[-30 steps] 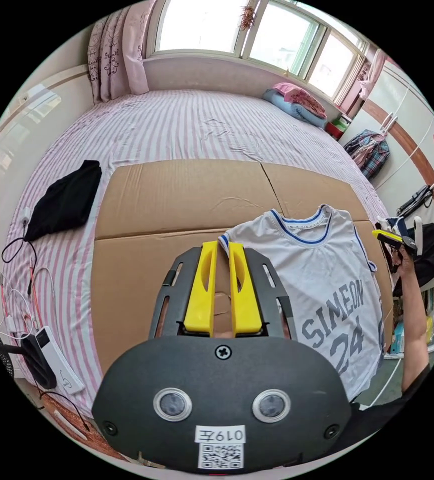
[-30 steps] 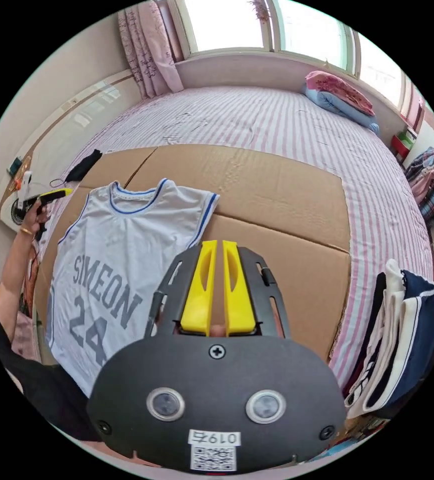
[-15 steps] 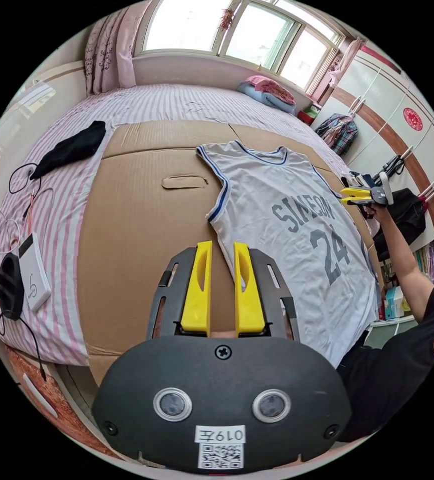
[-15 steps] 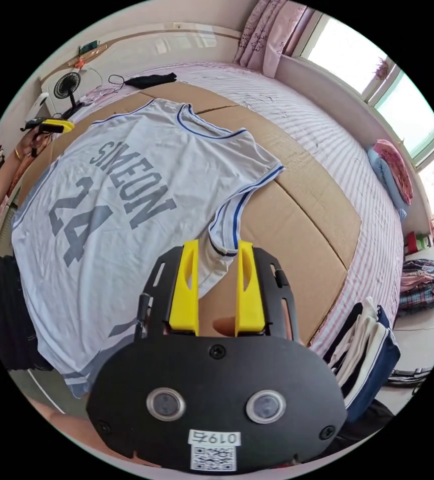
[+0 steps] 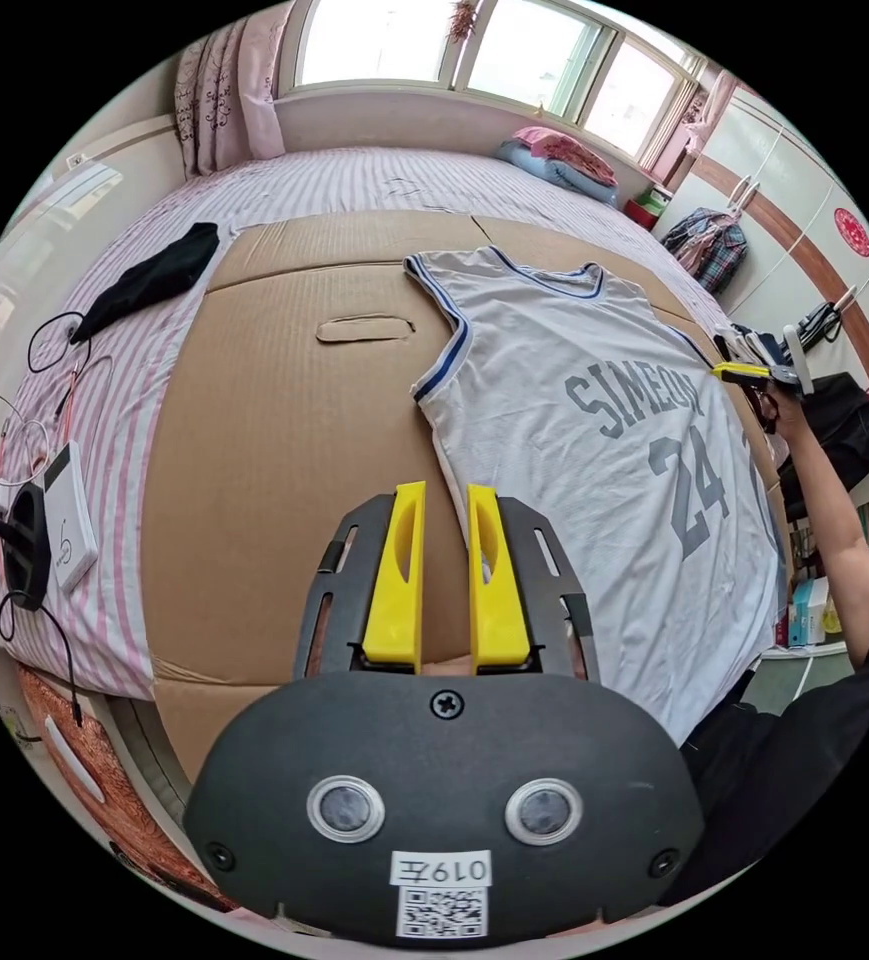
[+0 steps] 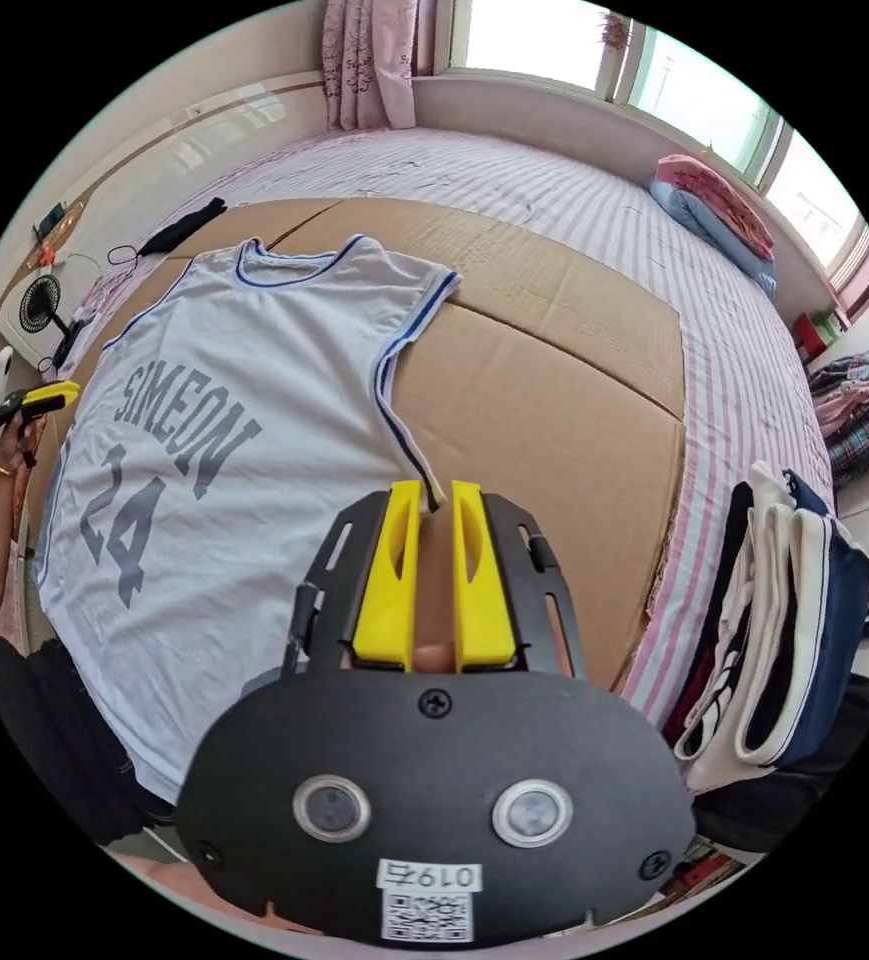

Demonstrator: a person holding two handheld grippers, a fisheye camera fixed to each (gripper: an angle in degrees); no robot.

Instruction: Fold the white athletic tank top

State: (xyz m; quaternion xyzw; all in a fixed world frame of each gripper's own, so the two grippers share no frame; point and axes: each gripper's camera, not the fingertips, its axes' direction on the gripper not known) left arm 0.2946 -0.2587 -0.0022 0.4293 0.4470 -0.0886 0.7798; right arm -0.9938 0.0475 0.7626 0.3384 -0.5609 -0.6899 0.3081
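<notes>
The white athletic tank top with blue trim and grey lettering (image 5: 594, 450) lies spread flat, front side up, on the big sheet of brown corrugated cardboard (image 5: 284, 440) that covers most of the pink-and-white striped bed (image 5: 334, 190). Its neck end points toward the window side of the cardboard, and its hem hangs off the cardboard's near edge, by the person's dark clothing.

In the left gripper view, the left gripper (image 5: 445, 495) with yellow jaws sits over the cardboard right at the tank top's side edge. The jaws stand a little apart, with a sliver of the white fabric edge showing between them; can't really tell if they're pinching it or just hovering there. Across the top, the right gripper (image 5: 754, 373) shows at the opposite edge of the cardboard, held up in a hand.

In the right gripper view, the right gripper (image 6: 436, 495) has its jaws close together, and the bottom corner of the tank top's (image 6: 204, 470) blue-trimmed armhole runs right in between the tips, so it looks clamped on that bit of fabric.

A black garment (image 5: 149, 280) lies on the bed just off the cardboard's far-left corner in the left gripper view. A stack of folded white and navy clothes (image 6: 794, 630) sits beyond the cardboard's right edge in the right gripper view.
</notes>
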